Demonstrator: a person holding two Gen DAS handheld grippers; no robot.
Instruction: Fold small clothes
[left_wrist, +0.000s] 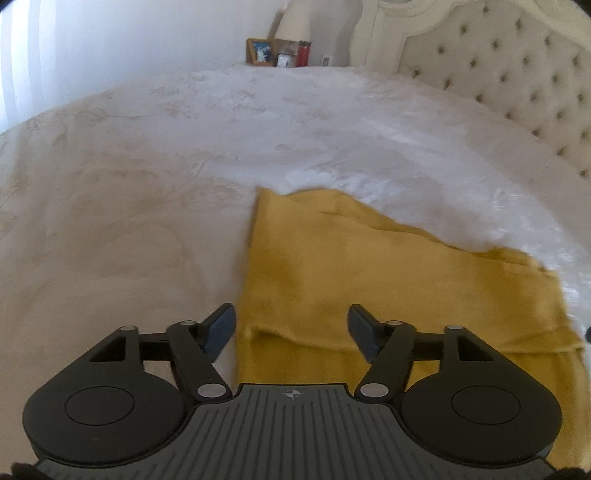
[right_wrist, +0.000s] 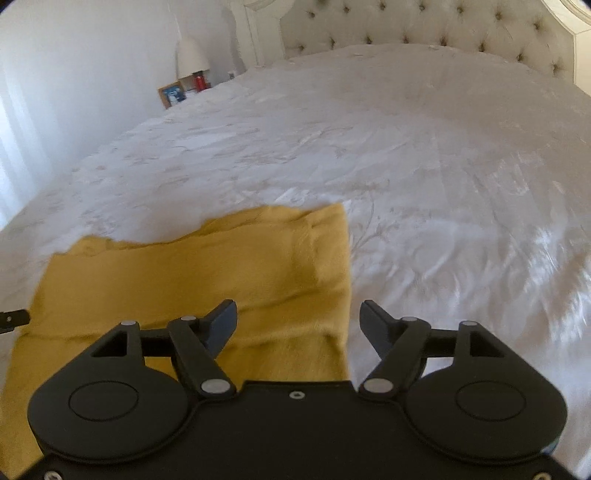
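On the white bedspread (left_wrist: 147, 184), which filled most of both views, a small mustard-yellow garment (left_wrist: 388, 277) lay spread near the foot of the bed, with the picture frame (left_wrist: 260, 52) and lamp (left_wrist: 293, 18) on a nightstand at the far left and the tufted headboard (left_wrist: 517, 74) to the right. The garment looked partly folded, in my judgement: a straight doubled edge ran down its left side in the left wrist view, another down its right side in the right wrist view, and a crosswise crease sat near the grippers, while the far edge stayed ragged and uneven. That suggested at least one fold was done and a further fold, plus some smoothing, was left; how many layers lay under the top one could not be told. The left gripper (left_wrist: 291, 328) hovered over the garment's left portion with its jaws spread wide, its left finger over the bedspread just beside the cloth edge, its right finger over the yellow fabric, gripping nothing. The right gripper (right_wrist: 299, 325) was likewise released and wide apart, straddling the garment's right edge, left finger above the cloth, right finger above bare bedspread. Whether either fingertip touched the fabric could not be told.
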